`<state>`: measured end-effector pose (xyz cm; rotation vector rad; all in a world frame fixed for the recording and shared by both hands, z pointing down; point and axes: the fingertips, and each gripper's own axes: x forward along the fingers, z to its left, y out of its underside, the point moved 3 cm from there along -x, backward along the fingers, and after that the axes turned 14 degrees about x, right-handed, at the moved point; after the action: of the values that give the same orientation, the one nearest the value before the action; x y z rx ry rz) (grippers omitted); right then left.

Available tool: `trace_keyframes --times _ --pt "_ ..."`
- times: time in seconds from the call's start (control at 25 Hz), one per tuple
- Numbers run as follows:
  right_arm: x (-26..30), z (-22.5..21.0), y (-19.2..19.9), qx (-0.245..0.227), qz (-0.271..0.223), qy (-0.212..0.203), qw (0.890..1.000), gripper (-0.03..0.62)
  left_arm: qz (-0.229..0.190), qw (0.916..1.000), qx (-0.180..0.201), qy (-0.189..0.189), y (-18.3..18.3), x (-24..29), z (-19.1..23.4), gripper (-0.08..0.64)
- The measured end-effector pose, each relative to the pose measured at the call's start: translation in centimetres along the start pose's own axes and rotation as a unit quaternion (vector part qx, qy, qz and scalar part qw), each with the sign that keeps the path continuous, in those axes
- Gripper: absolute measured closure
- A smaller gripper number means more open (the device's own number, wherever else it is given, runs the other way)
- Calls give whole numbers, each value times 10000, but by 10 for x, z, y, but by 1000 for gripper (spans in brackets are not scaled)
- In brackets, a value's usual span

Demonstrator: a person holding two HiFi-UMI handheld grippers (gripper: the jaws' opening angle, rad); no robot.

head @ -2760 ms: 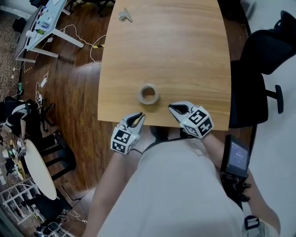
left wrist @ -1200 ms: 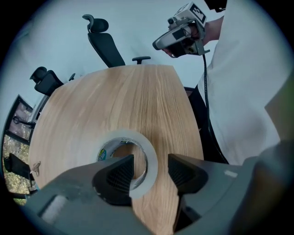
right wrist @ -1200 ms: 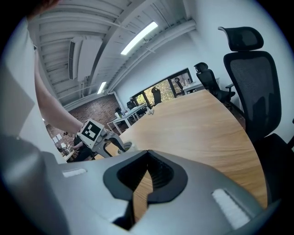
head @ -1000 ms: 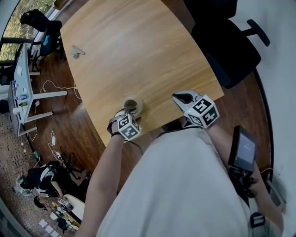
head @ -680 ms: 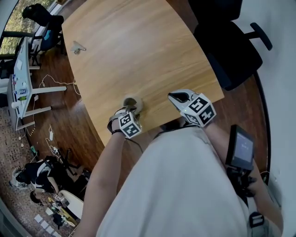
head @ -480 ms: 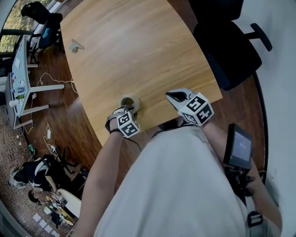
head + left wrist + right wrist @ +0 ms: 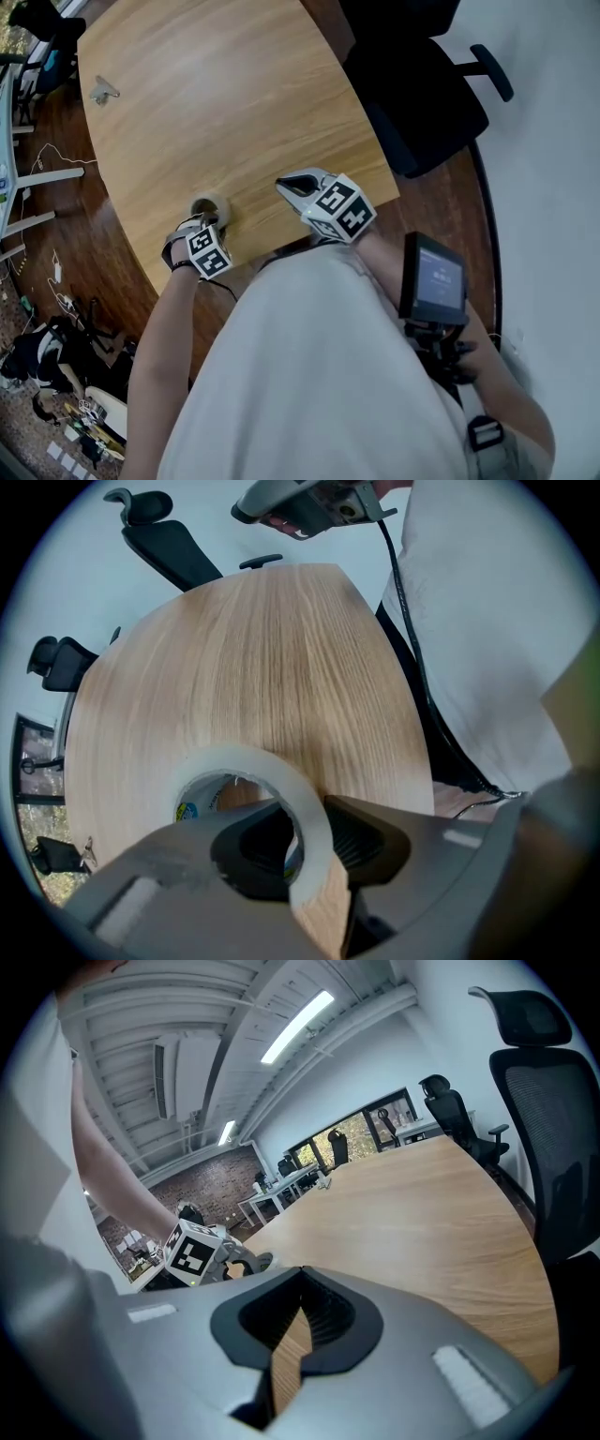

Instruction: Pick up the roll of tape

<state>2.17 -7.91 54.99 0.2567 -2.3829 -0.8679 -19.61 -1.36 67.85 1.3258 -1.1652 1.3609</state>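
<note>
Half done: left gripper (image 7: 307, 841) jaws closing on the roll of tape (image 7: 246, 758) wall, right gripper (image 7: 291, 1335) jaws pressed together, lift off the table (image 7: 234, 94) remains

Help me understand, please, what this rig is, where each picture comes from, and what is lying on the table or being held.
No robot here: a person wears a head camera and carries a hand-held gripper in each hand. The head view looks down on both; the two gripper views come from cameras riding on them, looking along the jaws. On the wooden table lie a roll of tape and, far off, a small object I cannot identify. The left hand-held gripper points down, jaws closing on the roll's wall, one inside the hole, one outside. The right hand-held gripper is empty, jaws together.
</note>
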Motion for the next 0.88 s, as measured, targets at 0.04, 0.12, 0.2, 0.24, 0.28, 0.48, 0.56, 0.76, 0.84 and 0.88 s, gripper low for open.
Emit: trace_keyframes --times 0.04,0.12,0.2,0.24,0.28,0.48,0.56,0.76,0.84,0.88 --pt "0 0 -1 -15 26 -23 10000 586 -2 10000 -26 7 0 0 0 449" --pt "2 2 -3 -46 72 -77 9999 586 -42 9999 -115 -13 1 -2 -3 453" --pt "4 3 -4 -89 102 -150 9998 586 -187 9994 -285 -76 -1 -7 -4 456" --pt "3 3 -5 -112 117 -184 9997 586 -318 9986 -395 -128 -6 -12 -4 457" --pt "1 2 -6 -134 135 -215 9996 586 -474 9973 -521 -192 -14 -18 -2 459" --pt "-3 -6 -13 -260 262 -389 9986 586 -1467 9755 -1560 -506 -47 -49 14 459" --pt "-1 -4 -16 -342 317 -455 9979 586 -1894 9619 -1867 -642 -56 -64 16 459" --pt "-5 -2 -24 -549 422 -637 9956 586 -2814 9088 -2824 -1229 -74 -106 21 457" --pt "-7 5 -30 -726 420 -790 9933 586 -3234 8708 -3356 -1565 -73 -127 24 456" --pt "-6 13 -33 -834 403 -899 9916 586 -3420 8500 -3608 -1741 -67 -137 23 456"
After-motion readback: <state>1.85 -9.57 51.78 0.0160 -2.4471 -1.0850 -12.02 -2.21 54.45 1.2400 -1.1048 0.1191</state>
